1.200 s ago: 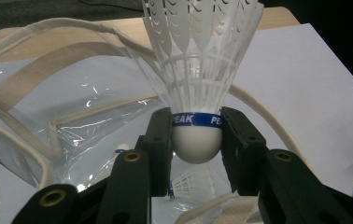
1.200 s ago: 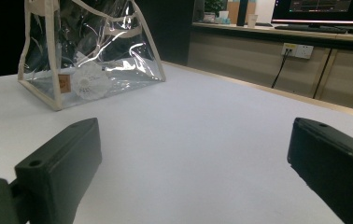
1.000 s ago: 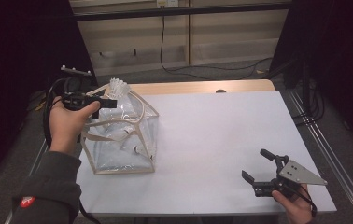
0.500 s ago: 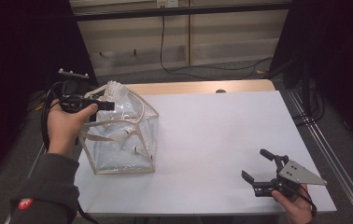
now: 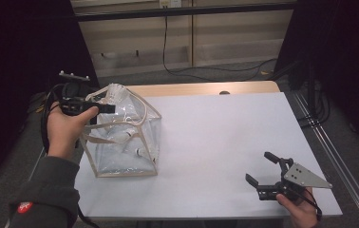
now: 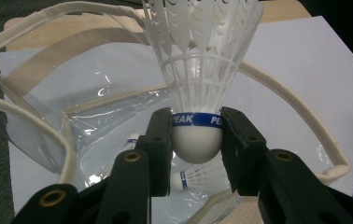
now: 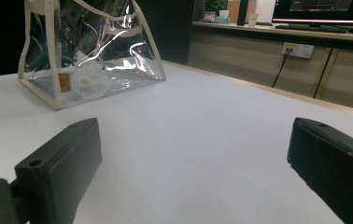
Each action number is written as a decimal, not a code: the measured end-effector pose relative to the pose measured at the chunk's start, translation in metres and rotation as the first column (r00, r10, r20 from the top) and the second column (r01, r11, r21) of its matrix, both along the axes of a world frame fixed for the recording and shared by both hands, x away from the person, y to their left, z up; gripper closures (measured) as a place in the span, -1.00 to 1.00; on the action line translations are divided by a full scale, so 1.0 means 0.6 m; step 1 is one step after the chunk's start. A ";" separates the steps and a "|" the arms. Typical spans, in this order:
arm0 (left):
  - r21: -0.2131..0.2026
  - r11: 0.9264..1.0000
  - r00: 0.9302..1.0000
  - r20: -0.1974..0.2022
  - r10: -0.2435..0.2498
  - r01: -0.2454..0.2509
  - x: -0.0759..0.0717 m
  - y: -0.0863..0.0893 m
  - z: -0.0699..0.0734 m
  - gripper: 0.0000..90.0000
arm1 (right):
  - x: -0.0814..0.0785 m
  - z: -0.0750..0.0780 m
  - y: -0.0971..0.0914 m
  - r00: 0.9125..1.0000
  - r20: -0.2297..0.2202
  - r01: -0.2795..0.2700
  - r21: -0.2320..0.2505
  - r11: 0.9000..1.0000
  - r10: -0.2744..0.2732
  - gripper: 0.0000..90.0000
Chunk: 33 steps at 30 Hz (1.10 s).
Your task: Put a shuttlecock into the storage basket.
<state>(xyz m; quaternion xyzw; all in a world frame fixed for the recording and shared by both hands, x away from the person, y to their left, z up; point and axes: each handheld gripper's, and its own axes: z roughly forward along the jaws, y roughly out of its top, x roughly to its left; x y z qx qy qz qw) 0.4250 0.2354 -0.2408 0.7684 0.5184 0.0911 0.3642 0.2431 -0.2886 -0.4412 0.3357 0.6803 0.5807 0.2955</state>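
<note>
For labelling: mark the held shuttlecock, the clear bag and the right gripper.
shuttlecock [image 6: 196, 144], left gripper view, white cork head.
clear bag [image 5: 142, 135], high view, its transparent side wall.
right gripper [image 5: 260, 167], high view, midway between its fingertips.

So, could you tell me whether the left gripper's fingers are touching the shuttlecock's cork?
Touching: in the left gripper view, both fingers press against the shuttlecock at its cork.

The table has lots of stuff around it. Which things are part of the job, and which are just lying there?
Part of the job:
- shuttlecock, pinched in the left gripper
- clear bag under it
- shuttlecocks already in the bag

Just there:
- right gripper, open, low over the table
- cables on the floor
- wall socket
</note>
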 end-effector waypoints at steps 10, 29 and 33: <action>0.006 1.000 1.000 -0.005 0.003 -0.003 0.000 0.004 -0.003 0.46 | 0.000 0.000 0.000 1.000 0.001 -0.002 -0.003 1.000 0.002 -0.94; 0.017 1.000 0.999 -0.033 0.025 -0.025 0.007 0.010 -0.029 0.46 | 0.000 0.000 0.000 1.000 0.001 -0.001 -0.002 1.000 0.001 -0.94; 0.022 0.999 0.999 -0.039 0.028 -0.027 0.007 0.011 -0.035 0.46 | 0.000 0.000 0.000 1.000 0.001 -0.003 -0.006 1.000 0.003 -0.94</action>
